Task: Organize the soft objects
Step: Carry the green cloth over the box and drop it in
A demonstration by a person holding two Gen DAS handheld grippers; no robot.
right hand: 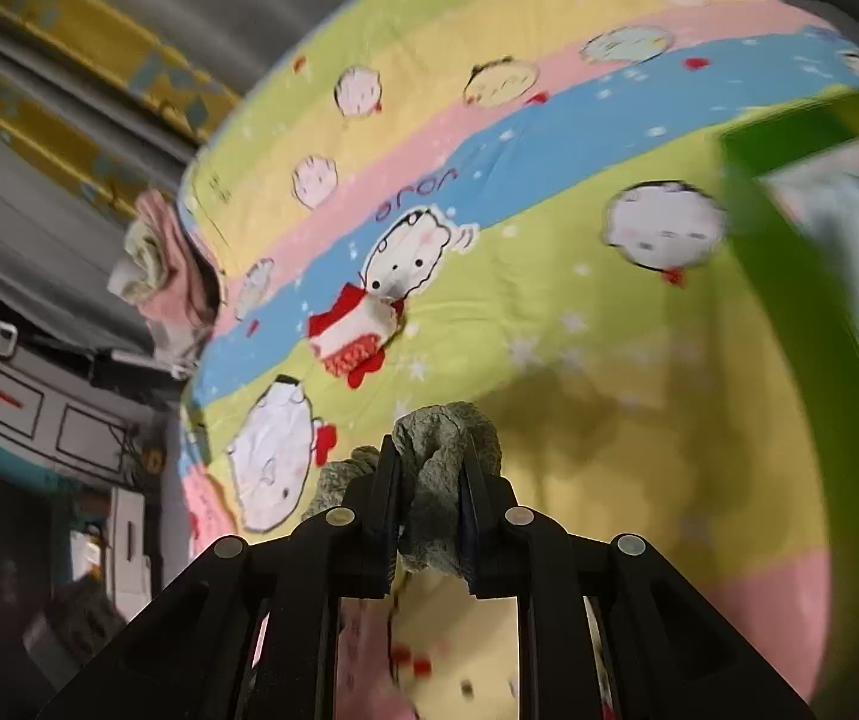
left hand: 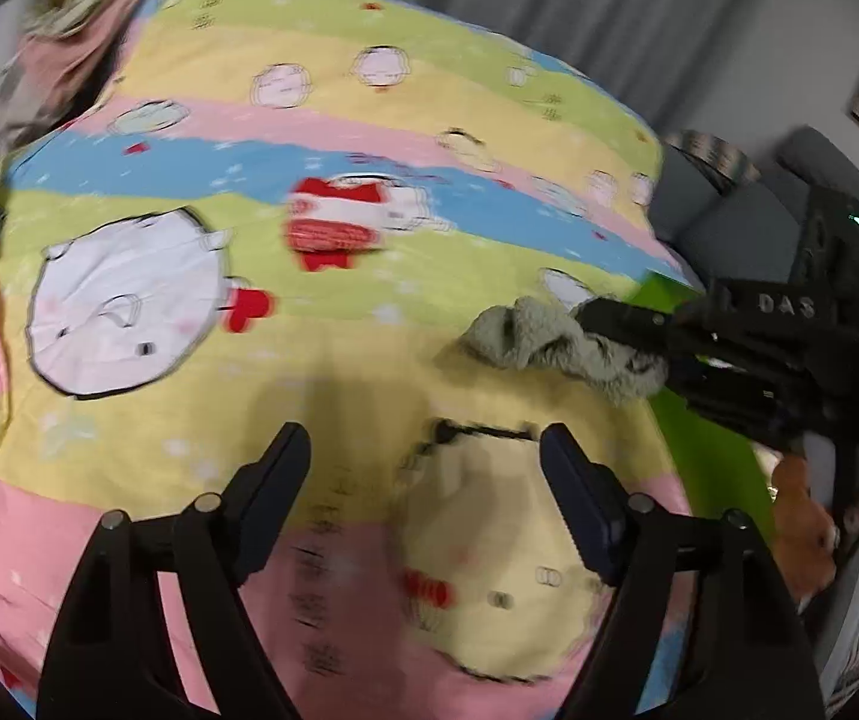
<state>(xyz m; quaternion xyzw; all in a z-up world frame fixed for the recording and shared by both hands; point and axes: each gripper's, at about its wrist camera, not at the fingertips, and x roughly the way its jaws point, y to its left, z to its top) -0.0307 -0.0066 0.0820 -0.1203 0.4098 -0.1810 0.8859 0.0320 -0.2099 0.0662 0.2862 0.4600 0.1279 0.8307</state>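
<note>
A fuzzy grey-green cloth [right hand: 447, 426] is bunched between the fingers of my right gripper [right hand: 429, 450], which is shut on it just above the cartoon quilt [right hand: 579, 312]. The left wrist view shows the same cloth [left hand: 525, 336] hanging from the right gripper [left hand: 600, 315] at the quilt's right side. My left gripper [left hand: 425, 444] hovers open over the quilt [left hand: 321, 360] with nothing between its fingers. A small red and white soft item [left hand: 333, 222] [right hand: 351, 330] lies mid-quilt, blurred.
A heap of pink and pale green soft items [left hand: 63, 48] [right hand: 159, 276] sits at the quilt's far left corner. A bright green container [left hand: 705, 456] [right hand: 801, 312] stands at the right edge, something orange [left hand: 801, 516] beside it. Grey curtains hang behind.
</note>
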